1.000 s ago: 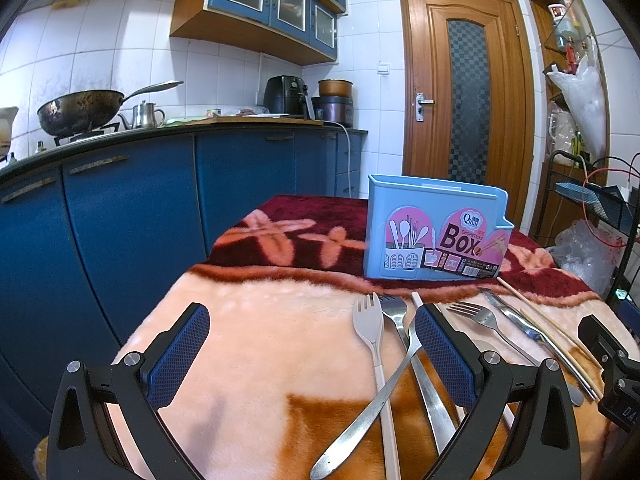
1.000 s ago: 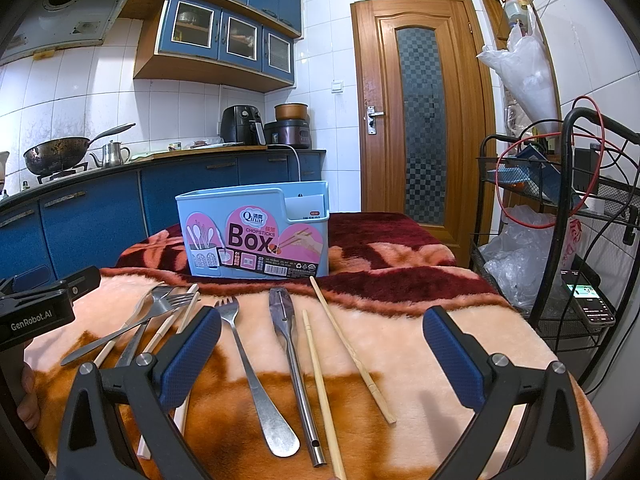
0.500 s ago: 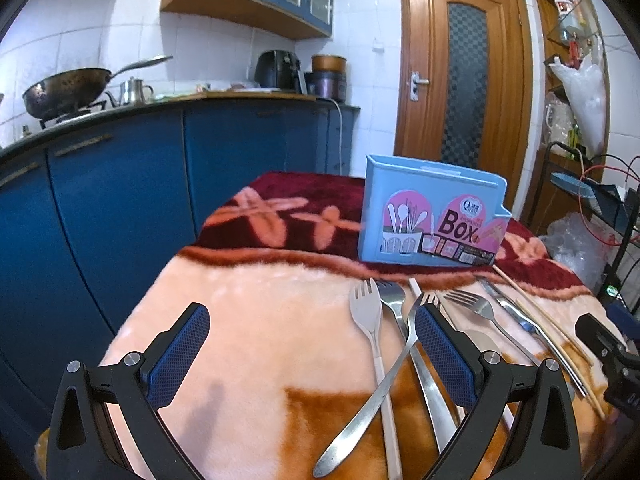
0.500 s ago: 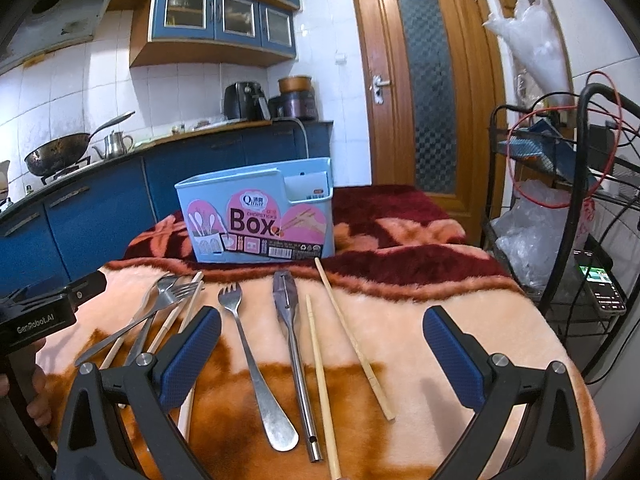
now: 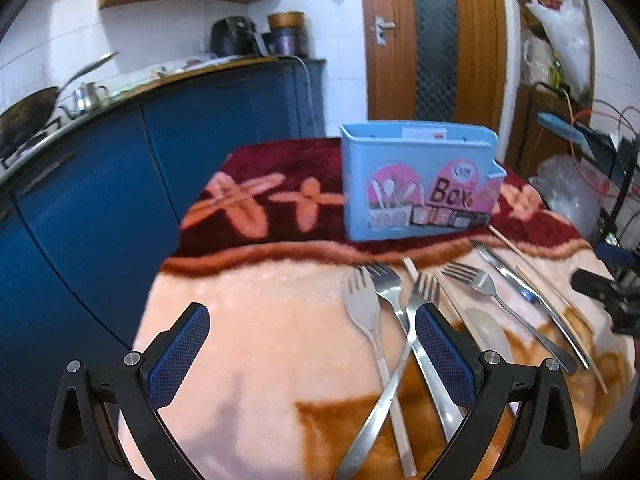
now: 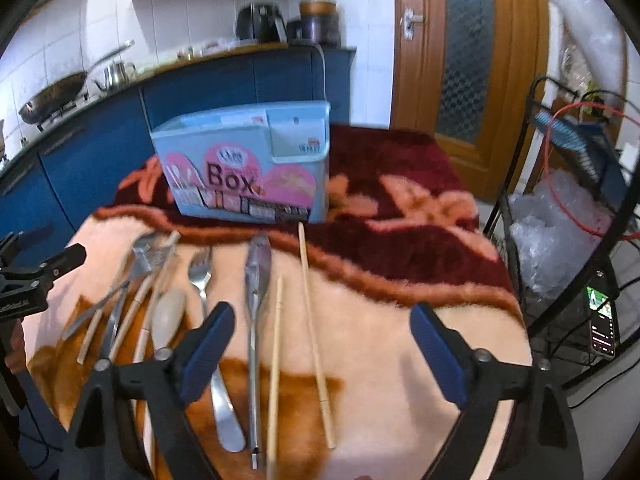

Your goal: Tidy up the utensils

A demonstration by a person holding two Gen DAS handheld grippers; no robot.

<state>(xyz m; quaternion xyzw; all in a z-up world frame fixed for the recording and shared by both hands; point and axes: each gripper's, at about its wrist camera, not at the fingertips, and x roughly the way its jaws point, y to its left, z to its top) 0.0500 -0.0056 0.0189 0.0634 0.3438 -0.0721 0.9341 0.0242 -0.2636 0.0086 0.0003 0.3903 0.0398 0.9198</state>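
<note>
Both my cameras have tipped down, so I see more of the fuzzy blanket [image 6: 400, 320] and less of the wall. The blue box [image 6: 244, 168] stands at the back, and nothing has gone in yet. All the forks, the spoon [image 6: 168, 312] and the chopsticks [image 6: 312, 320] lie flat on the blanket in front of it. My right gripper [image 6: 320, 350] has just been closing a little, but its fingers are wide apart with nothing squeezed. My left gripper [image 5: 312, 348] is wide open too, above the crossed forks [image 5: 384, 304]. I think I'm about to pick first.
</note>
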